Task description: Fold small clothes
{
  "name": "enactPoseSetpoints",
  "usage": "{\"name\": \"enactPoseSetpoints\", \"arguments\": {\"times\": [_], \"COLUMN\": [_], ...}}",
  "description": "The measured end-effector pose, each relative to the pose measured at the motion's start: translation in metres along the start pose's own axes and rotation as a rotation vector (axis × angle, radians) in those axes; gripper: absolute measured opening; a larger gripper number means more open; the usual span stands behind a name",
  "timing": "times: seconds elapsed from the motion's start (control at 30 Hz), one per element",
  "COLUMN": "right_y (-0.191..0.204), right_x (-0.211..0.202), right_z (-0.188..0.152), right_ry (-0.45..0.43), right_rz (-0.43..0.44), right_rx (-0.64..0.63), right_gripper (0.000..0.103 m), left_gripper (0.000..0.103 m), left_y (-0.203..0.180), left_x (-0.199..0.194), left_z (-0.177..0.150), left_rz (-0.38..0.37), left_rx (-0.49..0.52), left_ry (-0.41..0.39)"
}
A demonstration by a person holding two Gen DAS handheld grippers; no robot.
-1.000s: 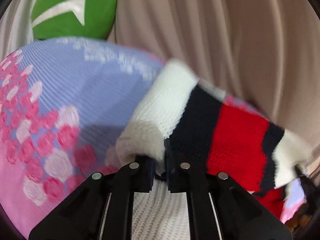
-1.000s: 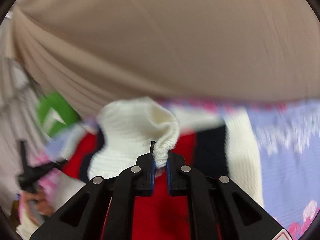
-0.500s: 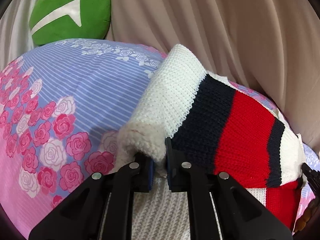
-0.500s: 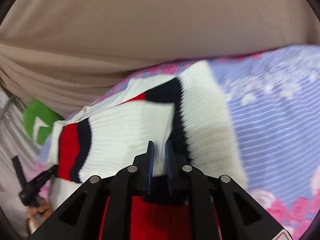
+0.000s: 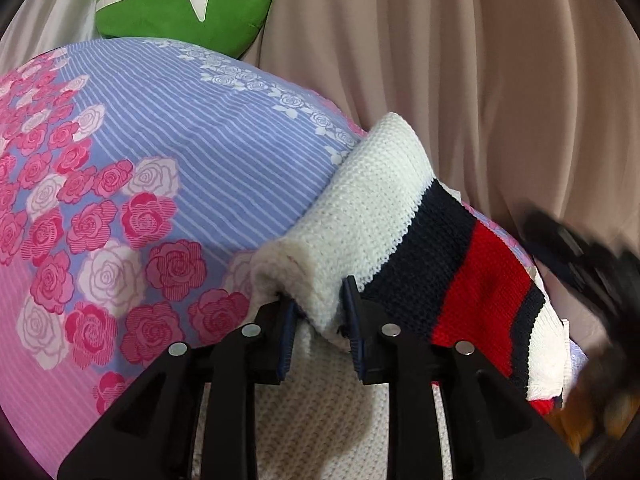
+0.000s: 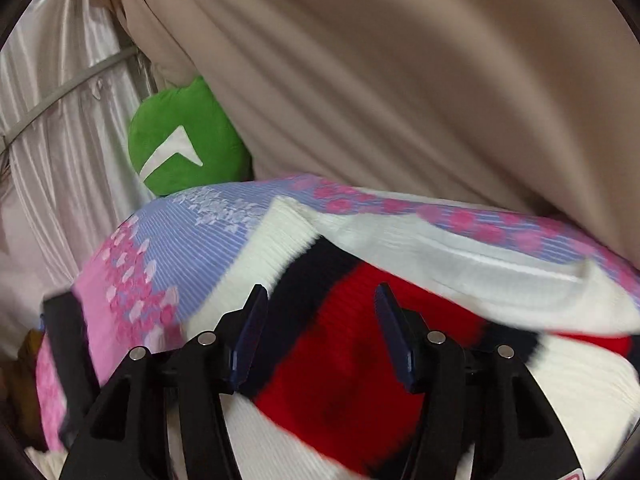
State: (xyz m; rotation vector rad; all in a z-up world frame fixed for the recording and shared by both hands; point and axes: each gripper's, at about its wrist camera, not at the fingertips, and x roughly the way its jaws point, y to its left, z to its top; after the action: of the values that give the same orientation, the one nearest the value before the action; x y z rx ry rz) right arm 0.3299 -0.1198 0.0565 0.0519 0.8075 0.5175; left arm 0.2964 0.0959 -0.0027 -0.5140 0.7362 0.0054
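Now one sweater [image 5: 404, 216], two tools [image 5: 318, 310].

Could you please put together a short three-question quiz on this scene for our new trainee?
1. True or false: the right hand-held gripper is clamped on the sweater.
2. What does the left hand-held gripper have between its fingers? A) the bedsheet B) the white fold of the sweater C) the green cushion
3. Fill in: behind the bed hangs a beige ____.

Key: 1 false, it is open; 2 B; 3 curtain.
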Motion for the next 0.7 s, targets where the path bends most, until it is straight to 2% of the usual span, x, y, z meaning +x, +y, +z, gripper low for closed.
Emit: {"name": "enactPoseSetpoints", "arguments": {"times": [0.13, 0.2, 0.23, 0.27, 0.33, 0.37, 0.47, 0.57, 0.63, 0.7], "right_y": [0.018, 0.021, 0.026, 0.036, 0.05, 0.053, 0.051, 0.039, 0.03, 0.02], "right_x": [0.091, 0.13, 0.139, 0.145, 0.136, 0.126, 0.119, 0.168, 0.162, 0.137], "right_z": [0.025, 0.028, 0.029, 0.035, 0.045, 0.052, 0.063, 0.053, 0.058, 0.063], "right_ry": [0.081, 0.122, 0.123, 0.116, 0.086, 0.056, 0.019, 0.126, 0.1, 0.078], "right_rz": [-0.05, -0.1, -0.108, -0.105, -0.134, -0.114, -0.081, -0.154, -0.093, -0.049], "right_rx": [-0.027, -0.044, -0.07, -0.101, -0.124, -0.121, -0.104, -0.137, -0.086, -0.04], "right_gripper": [0.06, 0.057, 0.041, 0.016, 0.01, 0.008, 0.008, 0.008, 0.009, 0.01], "left_gripper": [0.023, 0.021, 0.02, 0.018, 0.015, 0.013, 0.012, 0.012, 0.012, 0.012], "left_y": [-0.002, -0.001, -0.002, -0.001, -0.001, -0.002, -0.001, -0.004, -0.004, -0.006], "left_x": [0.002, 0.005, 0.006, 0.007, 0.007, 0.007, 0.006, 0.007, 0.008, 0.006], "left_z": [0.0, 0.002, 0.002, 0.003, 0.003, 0.003, 0.002, 0.001, 0.002, 0.0], "left_rz": [0.01, 0.02, 0.025, 0.031, 0.043, 0.052, 0.068, 0.083, 0.089, 0.083], "left_rx": [0.012, 0.019, 0.02, 0.018, 0.018, 0.018, 0.015, 0.031, 0.042, 0.046], "left_ry": [0.002, 0.0, 0.0, 0.001, -0.002, -0.006, -0.012, -0.014, -0.011, -0.012]}}
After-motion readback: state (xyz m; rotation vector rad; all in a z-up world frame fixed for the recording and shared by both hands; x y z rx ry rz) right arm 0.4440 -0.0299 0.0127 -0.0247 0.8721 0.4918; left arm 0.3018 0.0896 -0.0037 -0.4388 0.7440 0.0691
